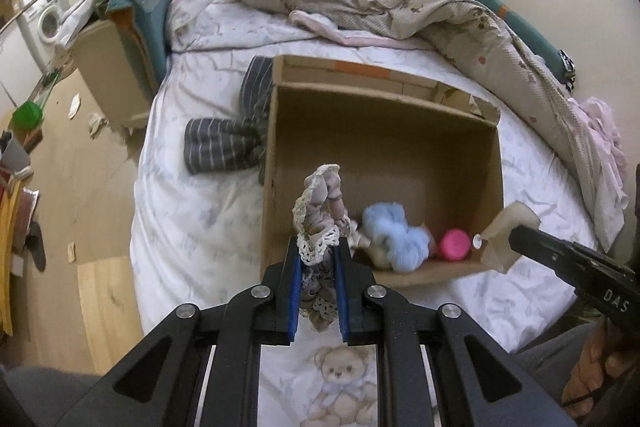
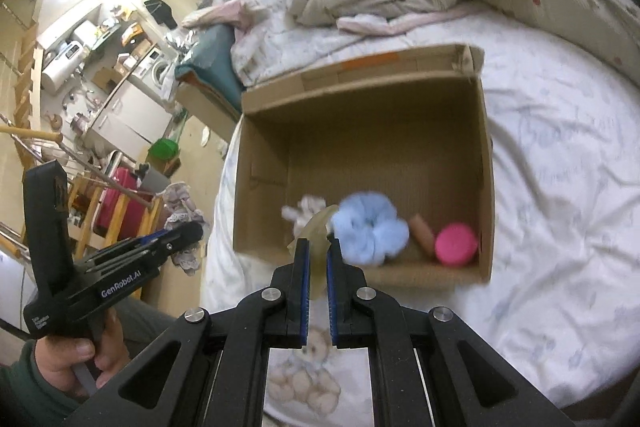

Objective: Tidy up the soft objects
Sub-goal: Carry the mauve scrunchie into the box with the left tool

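An open cardboard box (image 1: 384,143) lies on the bed. Inside are a fluffy blue scrunchie (image 1: 396,235), a pink round object (image 1: 454,245) and a small white cloth piece (image 2: 306,209). My left gripper (image 1: 319,251) is shut on a grey lace-trimmed doll garment (image 1: 320,211), held above the box's near left corner. My right gripper (image 2: 318,247) is shut on a beige sponge piece (image 2: 318,227) over the box's near wall; it also shows in the left wrist view (image 1: 506,237). The left gripper with the garment shows in the right wrist view (image 2: 180,227).
A striped grey cloth (image 1: 228,143) lies left of the box (image 2: 360,143). A rumpled floral blanket (image 1: 400,3) covers the far side of the bed. A teddy bear print (image 1: 340,383) is on the sheet near me. Cluttered floor and shelves are to the left.
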A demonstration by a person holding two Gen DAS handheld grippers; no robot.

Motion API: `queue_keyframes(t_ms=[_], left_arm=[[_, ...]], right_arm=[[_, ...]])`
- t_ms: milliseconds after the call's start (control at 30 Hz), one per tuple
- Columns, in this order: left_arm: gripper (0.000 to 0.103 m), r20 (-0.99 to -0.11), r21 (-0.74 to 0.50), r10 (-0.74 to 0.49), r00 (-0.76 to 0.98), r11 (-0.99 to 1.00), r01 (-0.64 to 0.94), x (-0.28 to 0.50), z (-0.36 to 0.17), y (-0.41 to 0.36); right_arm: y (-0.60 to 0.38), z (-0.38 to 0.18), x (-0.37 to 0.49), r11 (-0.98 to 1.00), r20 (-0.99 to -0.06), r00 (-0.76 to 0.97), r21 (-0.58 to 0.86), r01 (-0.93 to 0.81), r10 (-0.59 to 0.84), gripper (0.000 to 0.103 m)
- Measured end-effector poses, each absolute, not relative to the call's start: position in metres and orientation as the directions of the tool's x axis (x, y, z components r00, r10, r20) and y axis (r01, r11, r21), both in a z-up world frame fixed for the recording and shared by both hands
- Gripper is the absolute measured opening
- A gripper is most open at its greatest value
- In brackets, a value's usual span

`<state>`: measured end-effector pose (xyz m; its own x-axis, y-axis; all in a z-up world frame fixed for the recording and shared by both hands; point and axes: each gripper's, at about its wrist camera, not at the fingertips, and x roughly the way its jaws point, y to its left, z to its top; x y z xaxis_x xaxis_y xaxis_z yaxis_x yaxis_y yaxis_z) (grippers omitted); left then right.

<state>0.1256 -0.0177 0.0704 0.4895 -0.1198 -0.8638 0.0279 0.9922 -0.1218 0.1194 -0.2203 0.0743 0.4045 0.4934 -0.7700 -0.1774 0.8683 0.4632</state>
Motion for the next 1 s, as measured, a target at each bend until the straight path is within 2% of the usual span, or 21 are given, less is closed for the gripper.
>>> queue_keyframes(t_ms=[233, 367, 733, 900, 1000], left_arm=[[0.014, -0.873, -0.149, -0.147, 0.465, 0.988, 0.032, 0.151, 0.035, -0.021], [0.014, -0.876, -0.205, -0.201, 0.438, 0.978, 0.038, 0.159, 0.008, -0.021], [0.014, -0.889, -0.099, -0.123, 0.441, 0.992, 0.077, 0.164, -0.014, -0.038], [0.014, -0.902, -0.133, -0.143, 0.406, 0.990, 0.054, 0.165, -0.022, -0.035], [0.014, -0.902, -0.107, -0.119, 0.414, 0.993, 0.053, 0.165, -0.022, -0.036]], right_arm=[[-0.225, 0.046, 0.140, 0.837, -0.741, 0.403, 0.527, -0.149, 0.538, 0.009], [-0.222, 0.016, 0.144, 0.853, -0.773, 0.375, 0.508, -0.120, 0.512, 0.009], [-0.200, -0.020, 0.157, 0.880, -0.829, 0.294, 0.453, -0.142, 0.475, 0.009], [-0.197, -0.022, 0.161, 0.876, -0.828, 0.288, 0.460, -0.145, 0.482, 0.010], [-0.199, -0.023, 0.161, 0.880, -0.831, 0.292, 0.453, -0.142, 0.474, 0.010]])
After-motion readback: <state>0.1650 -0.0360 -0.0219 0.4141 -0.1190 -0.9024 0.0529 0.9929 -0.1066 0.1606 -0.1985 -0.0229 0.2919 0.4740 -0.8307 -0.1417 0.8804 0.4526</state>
